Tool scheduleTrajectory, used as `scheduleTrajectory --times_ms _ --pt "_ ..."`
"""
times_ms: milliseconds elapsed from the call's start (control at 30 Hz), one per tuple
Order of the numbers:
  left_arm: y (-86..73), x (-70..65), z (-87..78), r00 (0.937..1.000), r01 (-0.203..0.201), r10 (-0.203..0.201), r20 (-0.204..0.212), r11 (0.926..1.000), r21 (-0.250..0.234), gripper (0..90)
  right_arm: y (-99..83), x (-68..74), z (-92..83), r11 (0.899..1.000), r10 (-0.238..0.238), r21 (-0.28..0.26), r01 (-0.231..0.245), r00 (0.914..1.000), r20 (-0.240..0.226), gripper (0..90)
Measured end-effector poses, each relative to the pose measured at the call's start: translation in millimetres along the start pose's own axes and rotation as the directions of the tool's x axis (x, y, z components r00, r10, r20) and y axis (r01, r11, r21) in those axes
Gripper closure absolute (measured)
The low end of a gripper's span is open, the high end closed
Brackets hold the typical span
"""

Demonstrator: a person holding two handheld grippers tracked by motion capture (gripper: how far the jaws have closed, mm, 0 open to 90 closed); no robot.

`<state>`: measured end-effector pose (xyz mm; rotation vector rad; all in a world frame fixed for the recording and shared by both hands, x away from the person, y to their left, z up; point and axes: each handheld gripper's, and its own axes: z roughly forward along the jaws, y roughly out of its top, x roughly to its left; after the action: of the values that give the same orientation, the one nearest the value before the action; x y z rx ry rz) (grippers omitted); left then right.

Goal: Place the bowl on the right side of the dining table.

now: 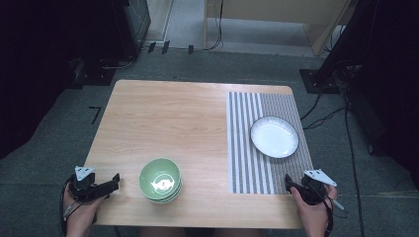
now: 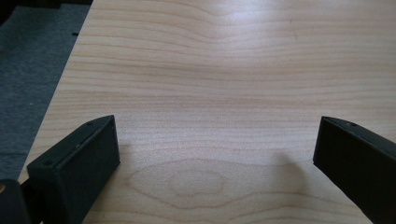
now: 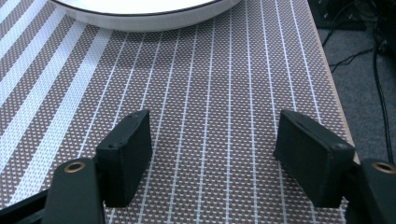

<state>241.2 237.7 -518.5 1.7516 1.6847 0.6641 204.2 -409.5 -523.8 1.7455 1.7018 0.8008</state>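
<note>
Wooden bench (image 1: 163, 118), pale grain, bare over its left and middle.

Striped woven placemat (image 1: 247, 148) covers the right end of the bench, brown and white bands.

White plate (image 1: 274, 137), dark rim, sits on the placemat toward its far right. Shallow and glazed: likely slick, rigid, breakable. Best taken at the rim, one jaw over the lip and one under; no pinch on the flat centre.

Green bowls (image 1: 160, 180), a small nested stack near the front edge, left of the placemat, pale motif inside the top one. Ceramic by the look: some weight, hard, chips if knocked. Grip the wall of the top bowl across its rim; lifted carelessly, the lower ones may shift.

Left tool (image 1: 114, 181) rests at the front left corner, just left of the bowls, jaws spread wide, nothing between them.

Right tool (image 1: 288, 181) at the front right, over the placemat's near edge, jaws wide apart, empty; plate well ahead of it.
</note>
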Motion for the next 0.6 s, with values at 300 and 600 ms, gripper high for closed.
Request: scheduleTrajectory --times_ms 300,600 --pt "5.0 2.7 -4.3 0.9991 0.041 -0.041 -0.009 0.9991 0.005 4.5 1.2 2.2 1.6 1.000 0.010 0.006 -0.010 0.9998 0.015 23.9" --pt "25.4 -2.1 -33.0 0.9955 0.081 -0.075 0.058 0.9914 -0.103 4.6 1.4 2.3 1.8 1.000 0.012 0.007 -0.012 0.9998 0.016 23.6"
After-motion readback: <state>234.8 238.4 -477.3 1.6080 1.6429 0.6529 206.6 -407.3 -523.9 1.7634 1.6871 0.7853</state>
